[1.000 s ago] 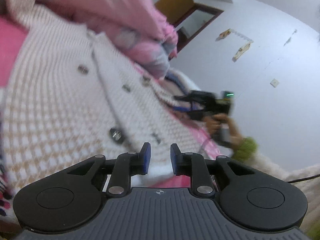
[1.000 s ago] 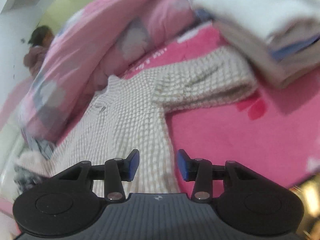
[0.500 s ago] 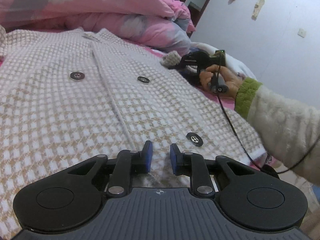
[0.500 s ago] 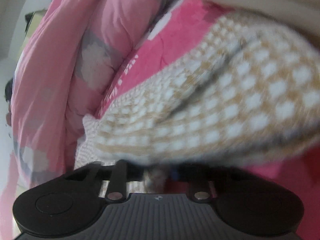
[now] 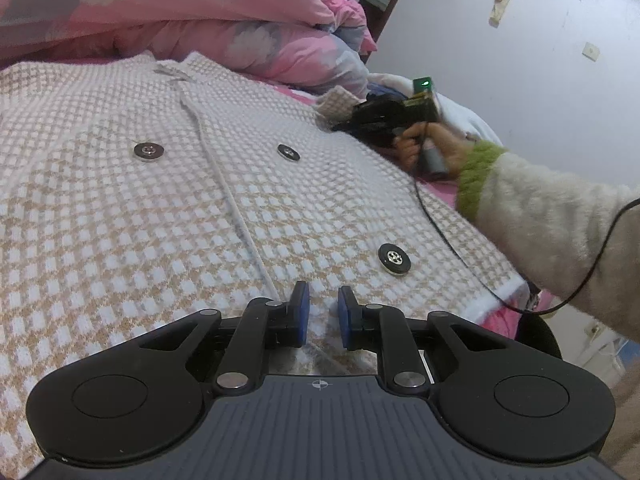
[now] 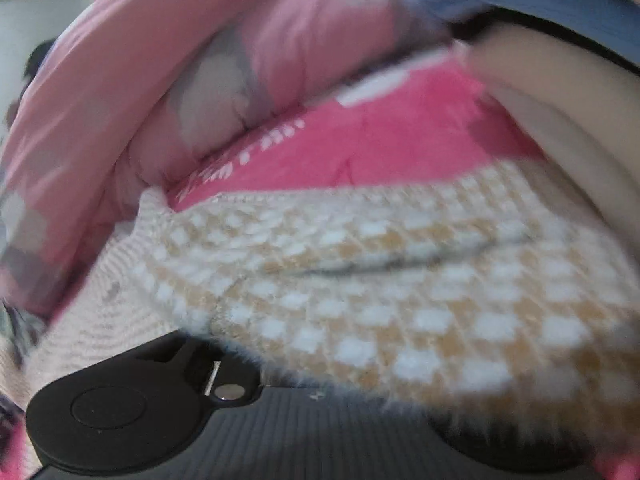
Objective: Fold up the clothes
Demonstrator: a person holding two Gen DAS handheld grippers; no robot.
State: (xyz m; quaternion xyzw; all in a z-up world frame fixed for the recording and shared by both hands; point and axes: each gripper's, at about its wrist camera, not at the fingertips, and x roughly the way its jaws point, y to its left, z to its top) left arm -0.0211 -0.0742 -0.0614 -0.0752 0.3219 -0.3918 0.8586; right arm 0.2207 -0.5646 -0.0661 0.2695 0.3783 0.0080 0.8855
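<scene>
A beige-and-white checked knit cardigan (image 5: pixel 168 208) with dark round buttons (image 5: pixel 394 258) lies front up on the pink bed. At its lower hem, my left gripper (image 5: pixel 322 310) has its blue pads nearly together, pinching the knit. Farther back on the right, a hand in a fluffy cream sleeve with a green cuff (image 5: pixel 476 176) holds my right gripper (image 5: pixel 360 120) at the raised sleeve cuff (image 5: pixel 336 102). In the right wrist view the cardigan sleeve (image 6: pixel 400 288) drapes over the gripper and hides both fingers. Its jaws are opening with the sleeve in them.
A rumpled pink quilt with grey patches (image 5: pixel 200 20) lies along the far side of the cardigan. The pink bedsheet (image 6: pixel 360 140) shows beyond the sleeve. A black cable (image 5: pixel 452 240) trails across the cardigan's right edge. A white wall (image 5: pixel 520 60) and a wooden door frame stand behind.
The left view levelled out over the hem. The right gripper moved in to the sleeve, which went from lying flat ahead of open fingers to covering them.
</scene>
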